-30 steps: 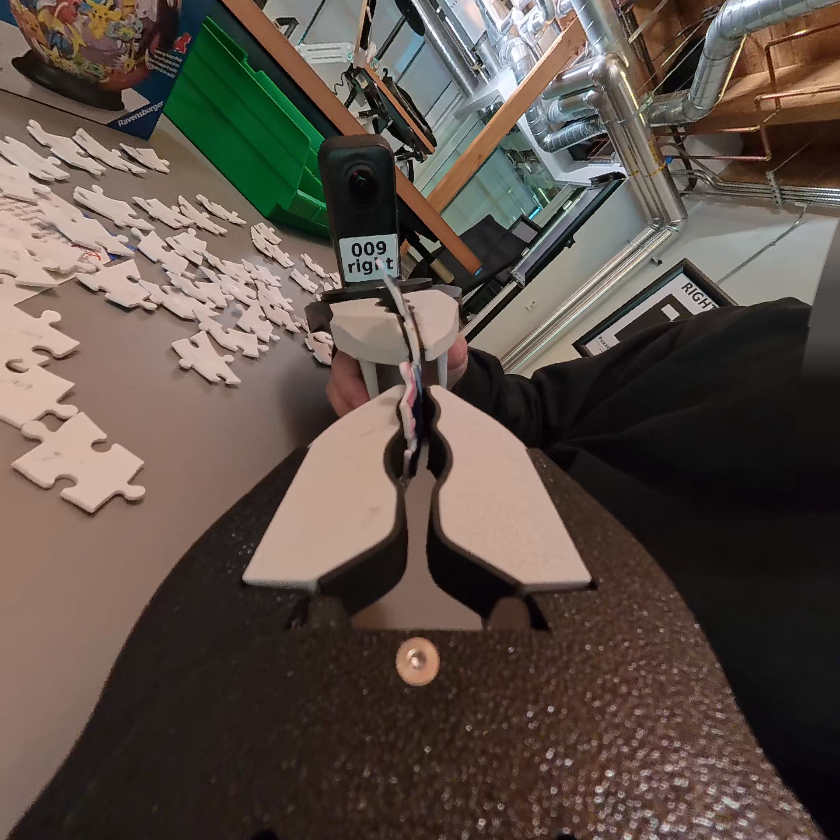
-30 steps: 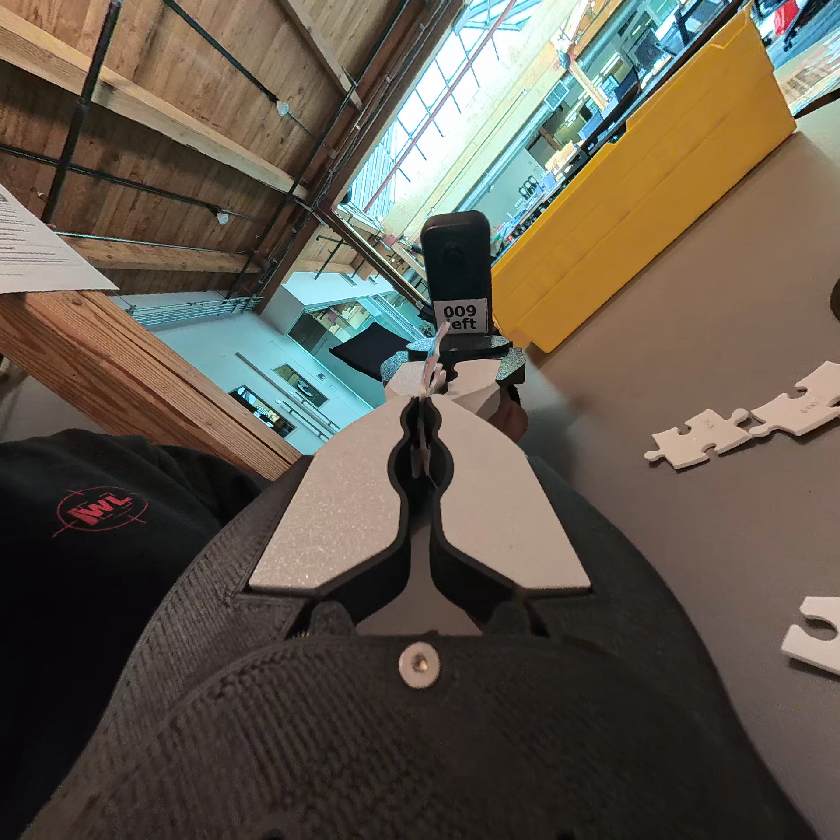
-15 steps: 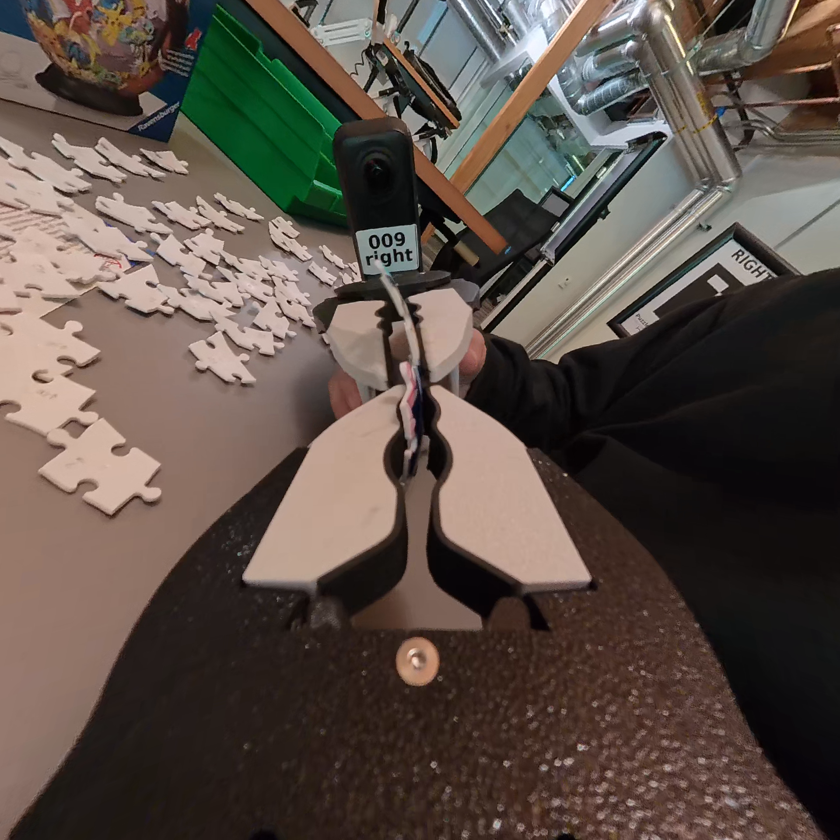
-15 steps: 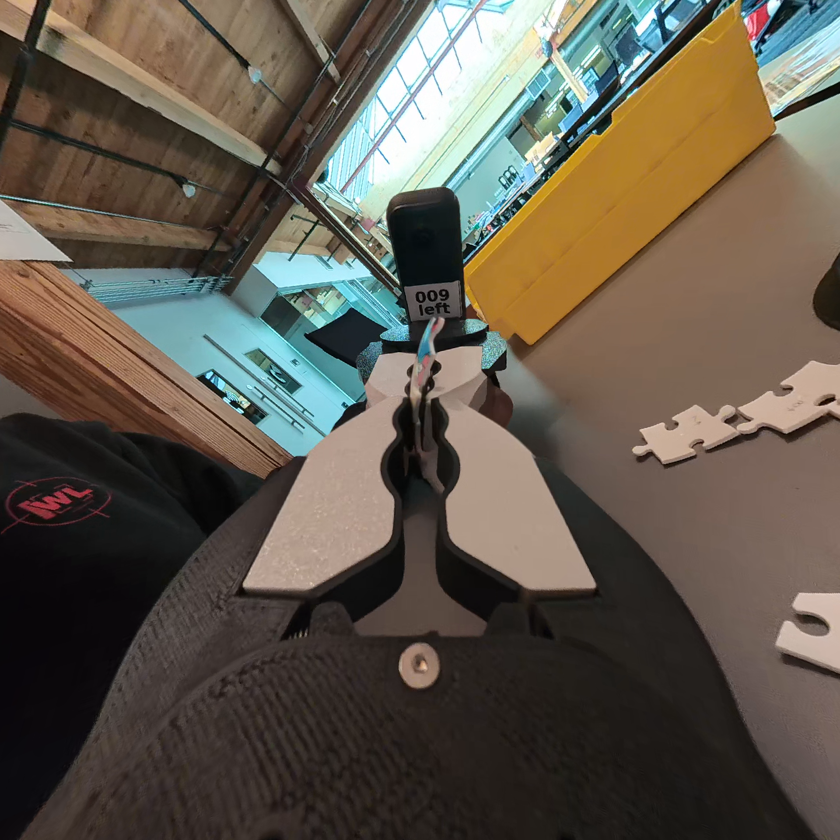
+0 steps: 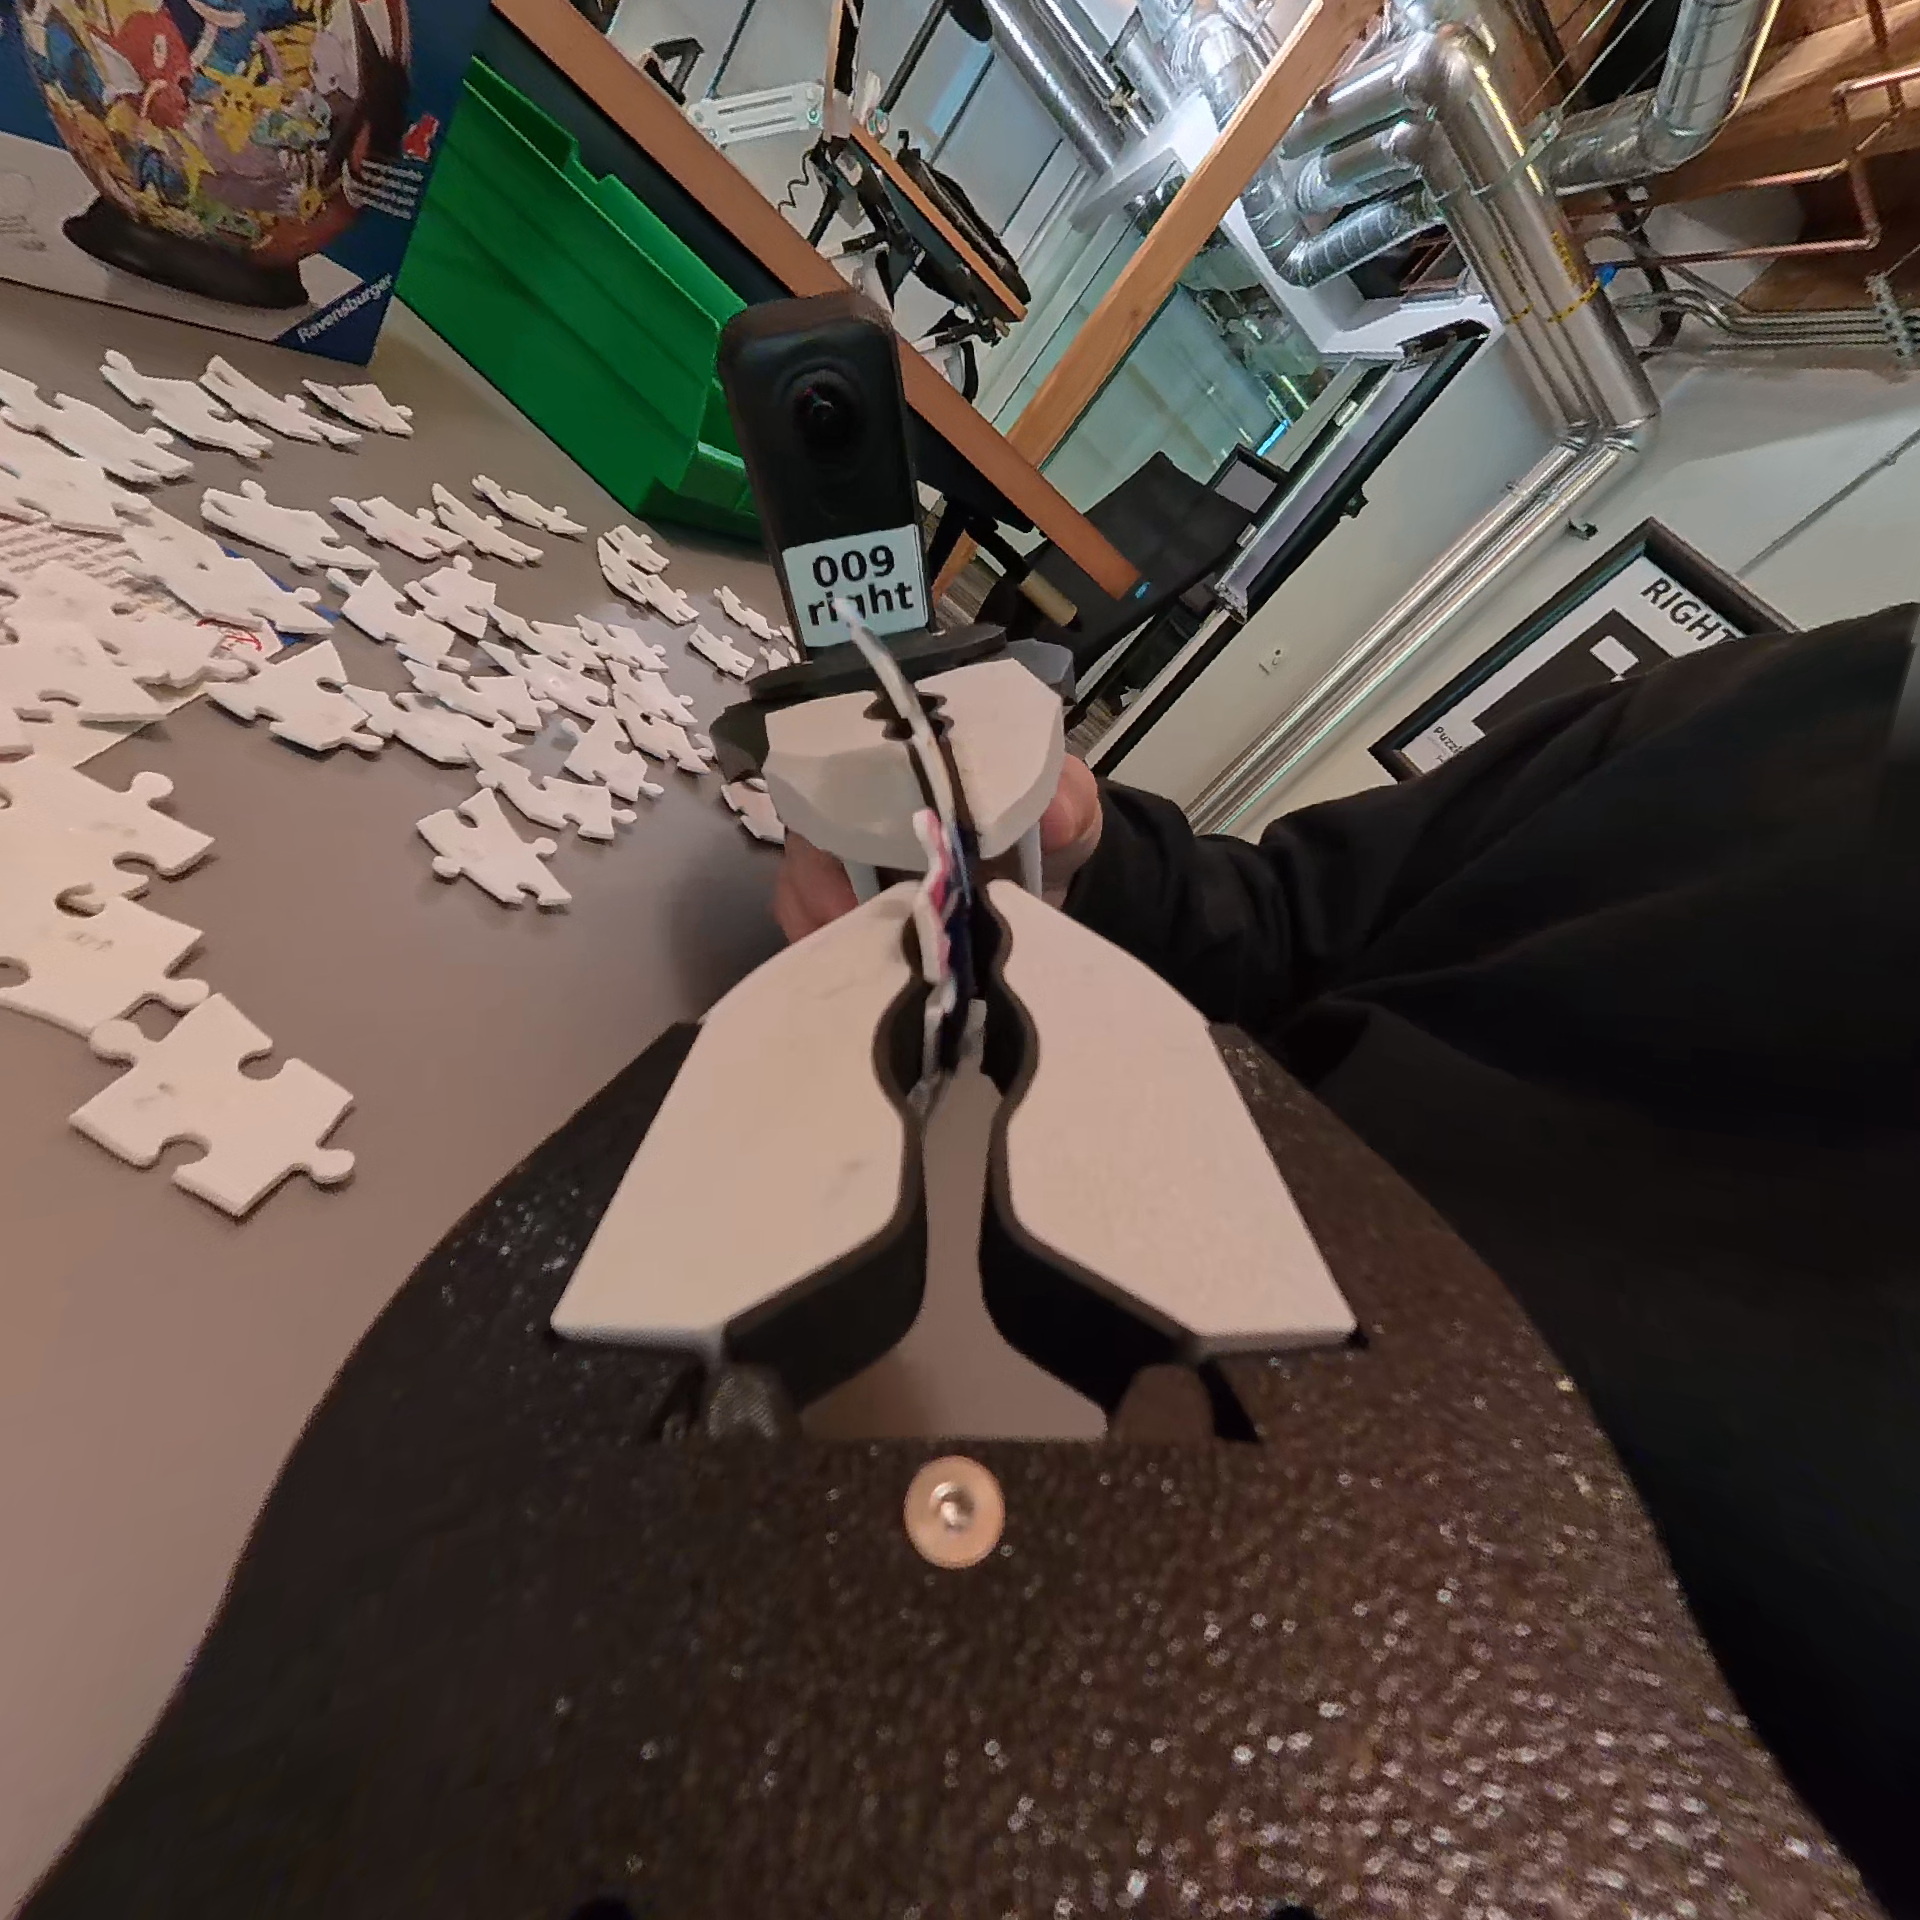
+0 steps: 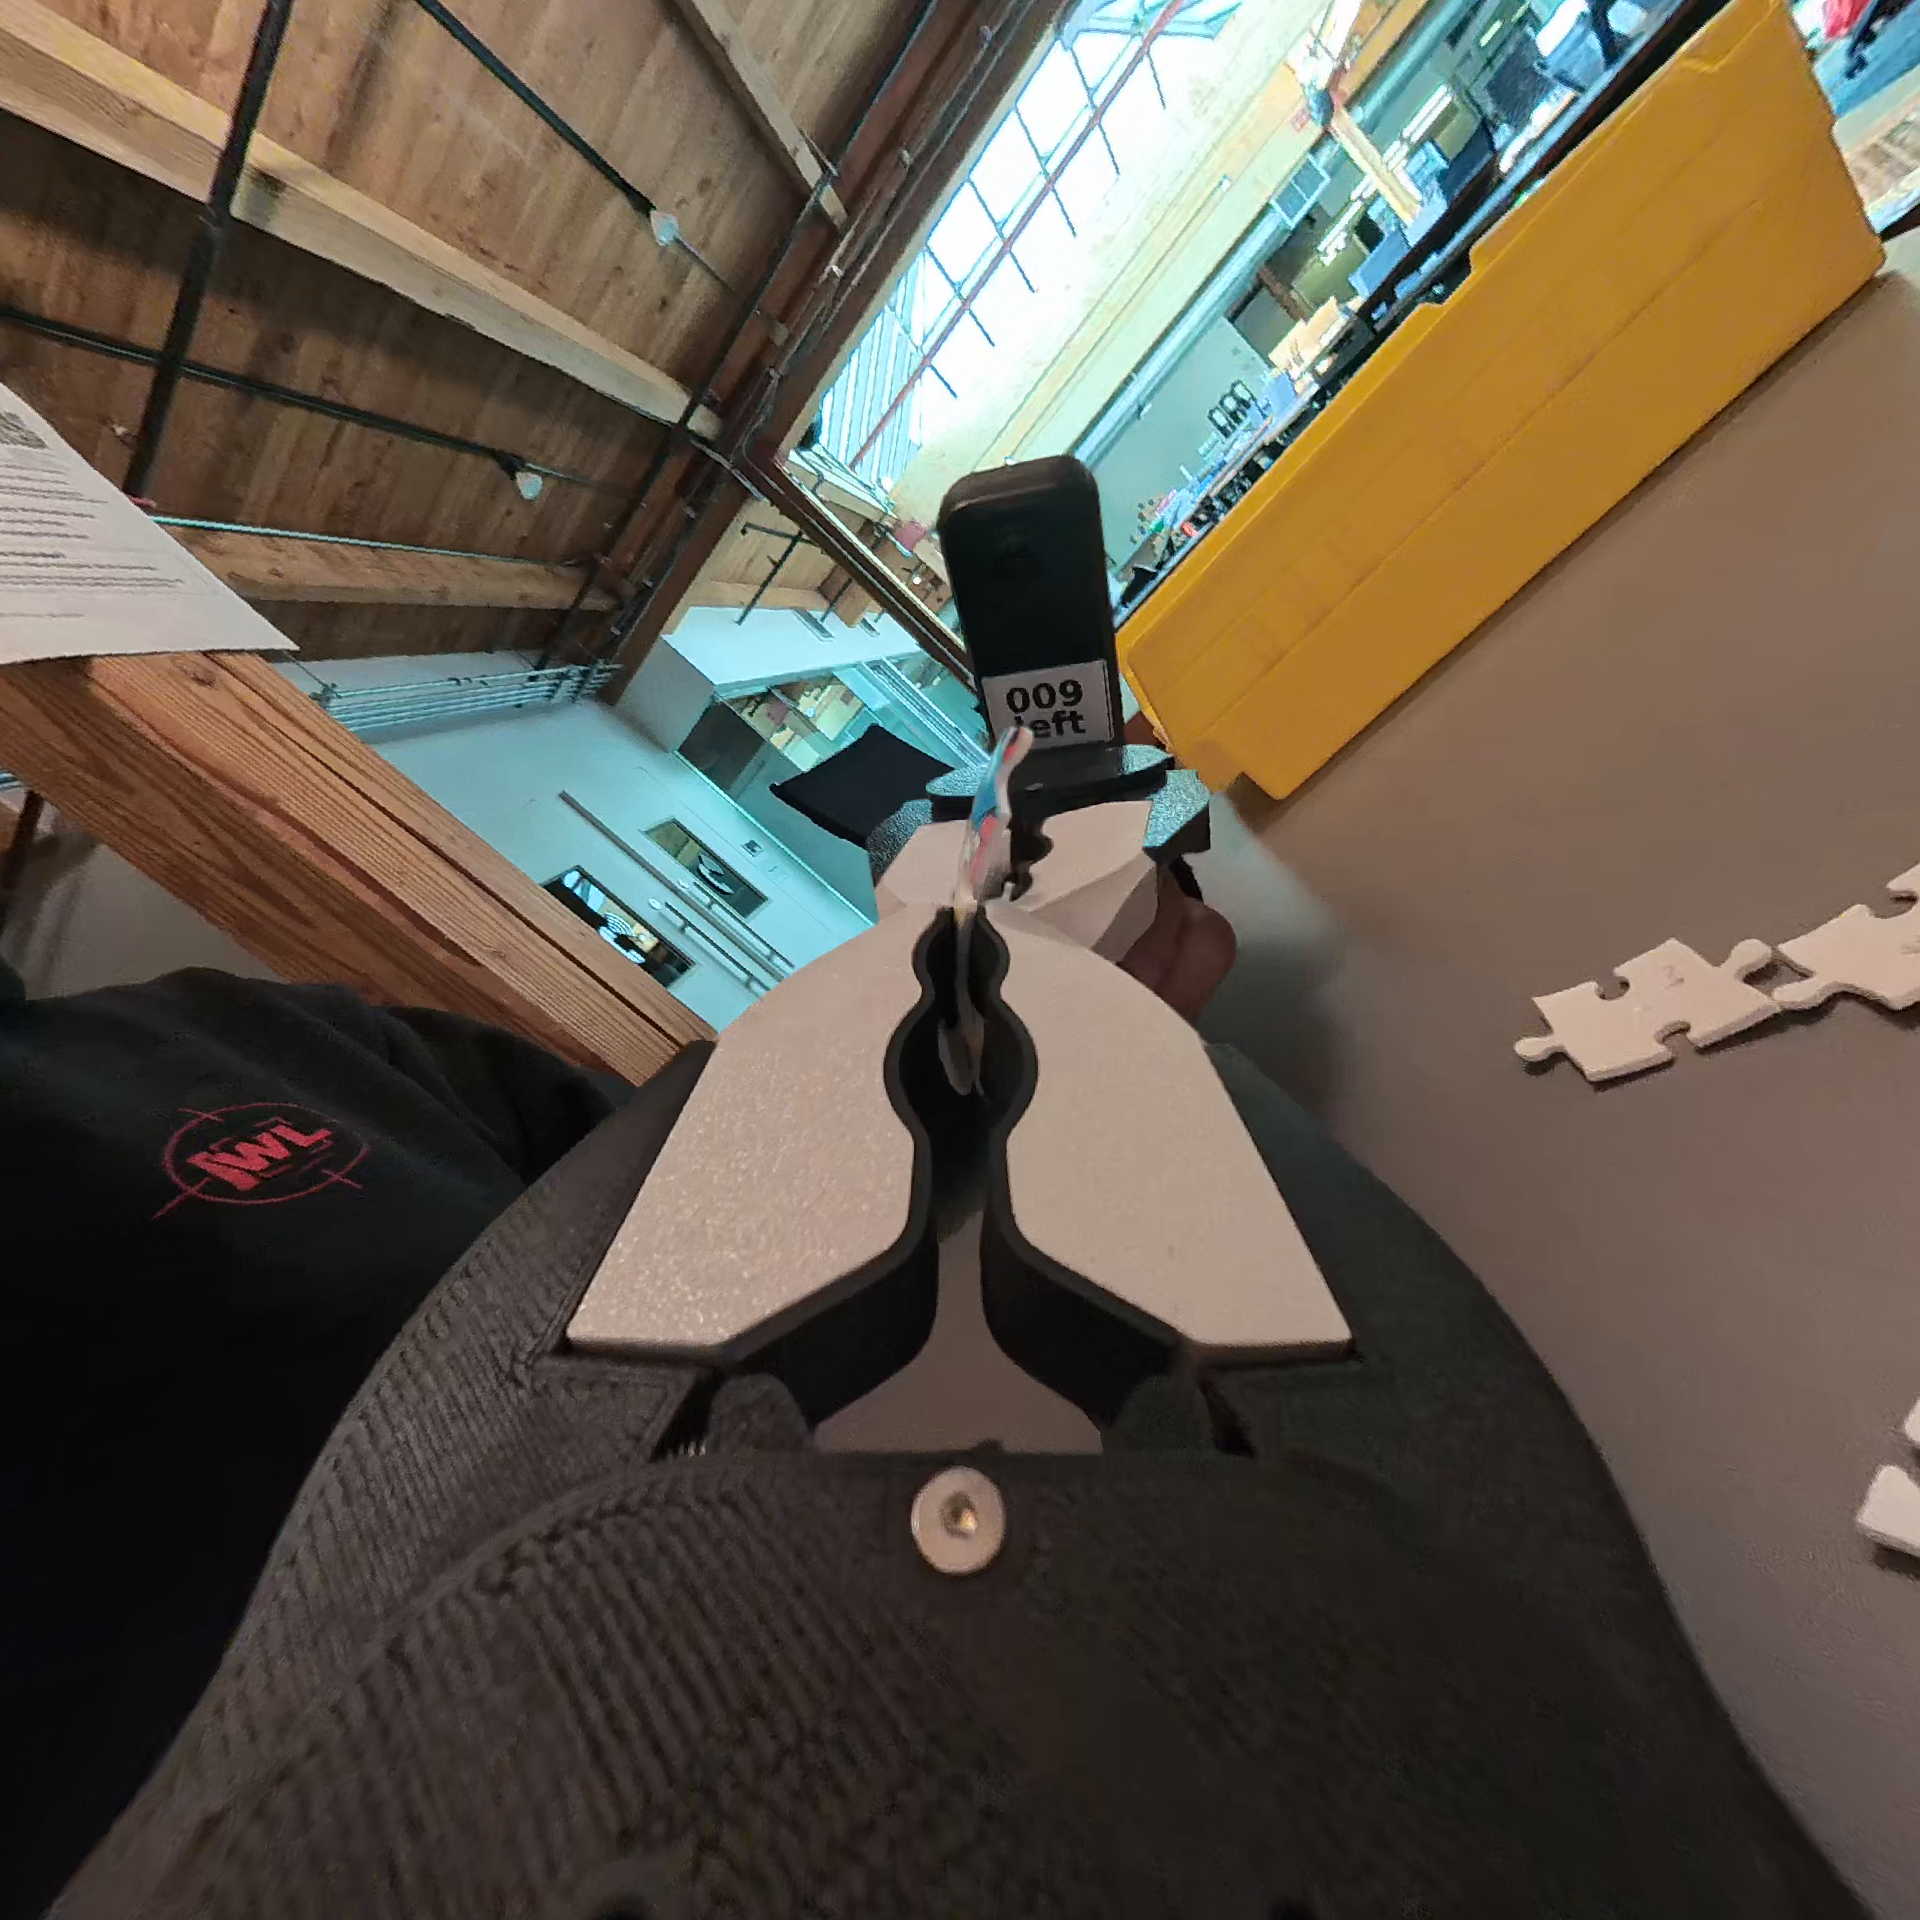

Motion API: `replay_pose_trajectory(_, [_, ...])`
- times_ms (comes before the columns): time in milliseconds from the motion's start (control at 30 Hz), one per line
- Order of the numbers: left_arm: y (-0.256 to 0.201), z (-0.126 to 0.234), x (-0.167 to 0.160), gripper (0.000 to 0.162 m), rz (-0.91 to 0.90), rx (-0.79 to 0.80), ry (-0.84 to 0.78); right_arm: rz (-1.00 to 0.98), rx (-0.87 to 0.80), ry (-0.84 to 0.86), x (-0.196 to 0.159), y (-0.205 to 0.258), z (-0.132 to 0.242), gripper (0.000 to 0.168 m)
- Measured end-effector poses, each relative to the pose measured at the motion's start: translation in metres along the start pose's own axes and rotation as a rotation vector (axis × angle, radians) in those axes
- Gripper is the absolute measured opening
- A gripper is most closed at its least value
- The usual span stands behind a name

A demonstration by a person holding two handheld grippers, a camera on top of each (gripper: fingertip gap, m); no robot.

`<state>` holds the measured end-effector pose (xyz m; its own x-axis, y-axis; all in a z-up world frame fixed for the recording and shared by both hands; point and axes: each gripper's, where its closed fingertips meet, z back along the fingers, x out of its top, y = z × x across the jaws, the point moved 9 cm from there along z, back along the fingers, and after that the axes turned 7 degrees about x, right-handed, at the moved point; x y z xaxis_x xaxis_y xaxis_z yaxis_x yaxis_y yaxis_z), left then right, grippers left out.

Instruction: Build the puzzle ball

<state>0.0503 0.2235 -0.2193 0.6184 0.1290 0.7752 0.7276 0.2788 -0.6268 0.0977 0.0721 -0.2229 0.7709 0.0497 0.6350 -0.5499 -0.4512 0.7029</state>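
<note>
Facing tip to tip, both grippers' fingers (image 5: 831, 1091) (image 6: 1122, 1122) clamp edge-on puzzle pieces (image 5: 948, 940) (image 6: 968, 1013); bin contents hidden.

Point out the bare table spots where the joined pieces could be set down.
Free: grey table between the yellow bin and the two linked white pieces; also the strip beside the left gripper, past the nearest loose piece. Crowded: the scattered pieces toward the green bin.

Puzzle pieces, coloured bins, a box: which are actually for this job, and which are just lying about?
For the job:
- left gripper, right gripper, each shut on a held puzzle piece
- loose white puzzle pieces
- puzzle box

Lying about:
- green bin
- yellow bin
- printed sheet
</note>
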Motion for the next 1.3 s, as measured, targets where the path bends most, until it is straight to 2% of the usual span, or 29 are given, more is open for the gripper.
replay_pose_trajectory(333, [-0.004, 0.002, 0.001, 0.002, -0.031, -0.003, -0.002, -0.041, 0.045, -0.067, -0.002, -0.001, 0.0, 0.003])
replay_pose_trajectory(400, [-0.004, 0.002, 0.001, 0.002, -0.011, -0.022, -0.013, -0.068, 0.066, -0.138, 0.002, -0.001, 0.003, 0.015])
replay_pose_trajectory(500, [-0.002, 0.003, 0.001, 0.002, 0.0, -0.014, -0.014, -0.072, 0.062, -0.172, 0.005, -0.003, 0.01, 0.014])
replay_pose_trajectory(733, [-0.001, 0.002, 0.0, 0.002, 0.013, -0.015, -0.006, -0.036, 0.055, -0.096, 0.0, -0.002, 0.003, 0.013])
replay_pose_trajectory(833, [-0.001, 0.001, 0.0, 0.002, 0.009, -0.02, -0.003, -0.014, 0.036, -0.085, -0.001, -0.002, 0.002, 0.003])
replay_pose_trajectory(933, [-0.001, 0.001, -0.001, 0.002, -0.005, -0.003, 0.004, 0.003, 0.008, -0.053, 0.0, -0.003, 0.003, 0.003])
replay_pose_trajectory(1100, [0.0, 0.001, -0.001, 0.002, -0.003, -0.007, 0.002, -0.047, 0.039, -0.073, 0.0, -0.004, 0.003, 0.003])
replay_pose_trajectory(1133, [0.0, 0.001, -0.001, 0.002, 0.002, -0.009, -0.001, -0.033, 0.037, -0.08, 0.0, -0.003, 0.004, 0.006])
replay_pose_trajectory(1200, [0.001, 0.002, 0.0, 0.002, 0.019, 0.004, -0.019, -0.009, 0.016, -0.096, 0.002, -0.002, 0.005, 0.029])
replay_pose_trajectory(1300, [0.003, 0.008, 0.004, 0.002, 0.049, 0.003, -0.09, 0.032, 0.0, -0.072, 0.003, -0.001, 0.006, 0.017])
